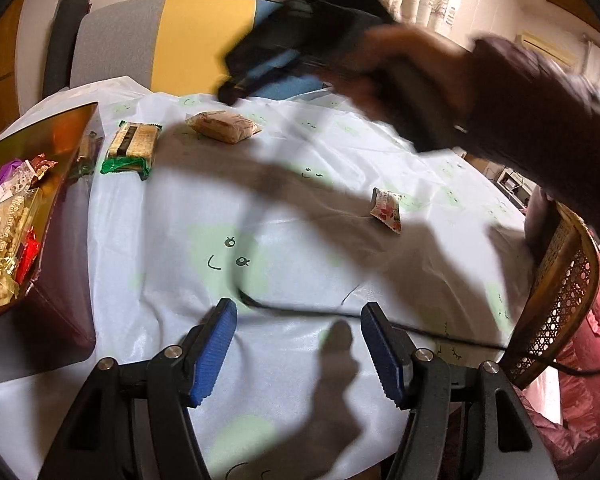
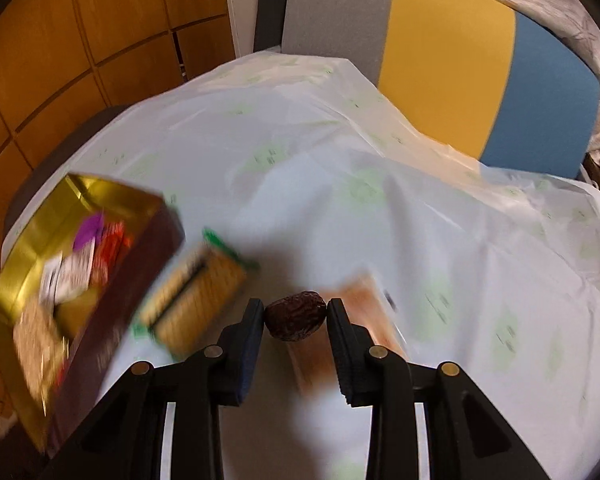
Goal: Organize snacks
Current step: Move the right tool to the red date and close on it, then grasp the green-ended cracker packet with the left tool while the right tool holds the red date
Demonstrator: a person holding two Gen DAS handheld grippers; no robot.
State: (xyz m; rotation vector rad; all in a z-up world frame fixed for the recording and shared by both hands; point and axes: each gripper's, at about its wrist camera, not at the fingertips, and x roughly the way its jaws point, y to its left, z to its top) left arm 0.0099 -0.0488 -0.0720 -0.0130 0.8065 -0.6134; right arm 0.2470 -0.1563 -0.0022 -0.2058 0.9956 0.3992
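Left wrist view: the left gripper (image 1: 296,314) hangs over the table with its blue-padded jaws standing well apart and only the white tablecloth (image 1: 300,248), printed with pale green smiley patches, between them. A black cable (image 1: 284,308) curves across the cloth just ahead of the fingertips. At the left edge sits a gold-lined box (image 1: 66,136) with dark red outer walls, already holding several wrapped snacks. Just beside its far corner lies a green-edged cracker pack (image 1: 130,146), and a little further right a tan wrapped pastry (image 1: 223,126). A small red-and-white wrapped sweet (image 1: 387,209) lies alone toward the right, well apart from the others. Above the table the person's hand (image 1: 404,76) grips the right gripper, blurred. A cane chair back (image 1: 560,304) stands at the right.

Right wrist view: the right gripper (image 2: 295,312) is closed on a dark, wrinkled dried date (image 2: 295,318), pinched between both pads and lifted off the tablecloth (image 2: 340,168). Below it, blurred, lie an orange-brown wrapped snack (image 2: 364,312) and, to the left, the cracker pack (image 2: 198,300) beside the gold-lined box (image 2: 32,248). A grey, yellow and blue chair back (image 2: 452,64) stands beyond the table.
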